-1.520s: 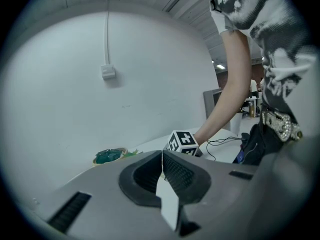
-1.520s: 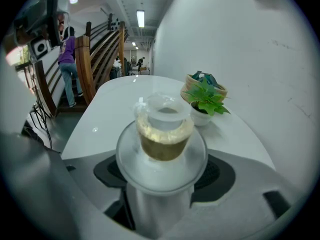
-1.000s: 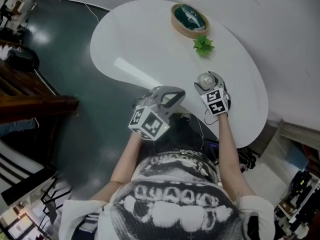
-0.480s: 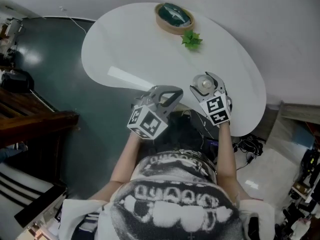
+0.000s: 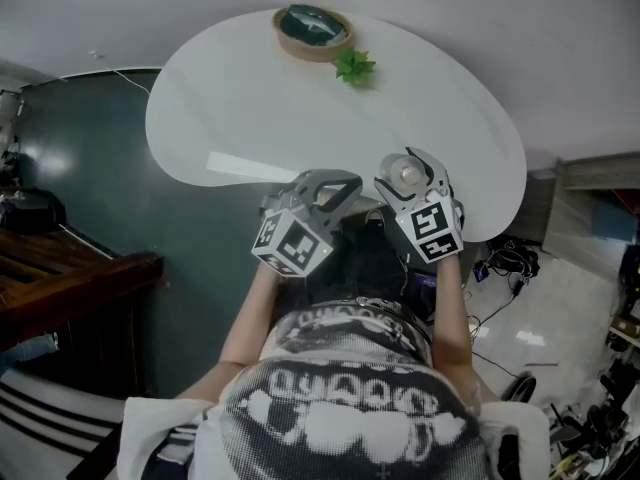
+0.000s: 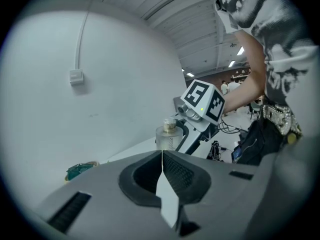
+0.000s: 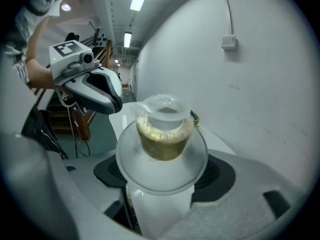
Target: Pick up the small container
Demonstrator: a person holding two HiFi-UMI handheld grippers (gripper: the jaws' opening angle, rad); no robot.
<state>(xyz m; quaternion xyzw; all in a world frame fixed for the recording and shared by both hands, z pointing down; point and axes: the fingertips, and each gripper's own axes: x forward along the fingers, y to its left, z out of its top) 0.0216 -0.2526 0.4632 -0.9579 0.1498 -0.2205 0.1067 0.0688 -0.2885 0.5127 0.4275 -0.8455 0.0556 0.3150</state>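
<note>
Right gripper (image 5: 408,171) is closed on the small container (image 5: 406,176), one jaw on each side of it. The container is a little clear pot with something yellow-brown inside (image 7: 162,131). It sits over the near edge of the white tabletop (image 5: 250,98). I cannot tell if it touches the tabletop.

Left gripper (image 5: 338,184) is just beside the right one. Its jaws are pressed together with nothing between them (image 6: 162,176). From the left gripper view you can see the container (image 6: 169,135) in the right gripper (image 6: 176,136).

At the far edge of the tabletop there is a round wooden bowl (image 5: 313,30) with something dark green in it. A small green plant (image 5: 354,66) lies near the bowl. Both are well apart from the grippers.

A white wall stands behind the tabletop, and a dark floor (image 5: 80,168) is on the left.
</note>
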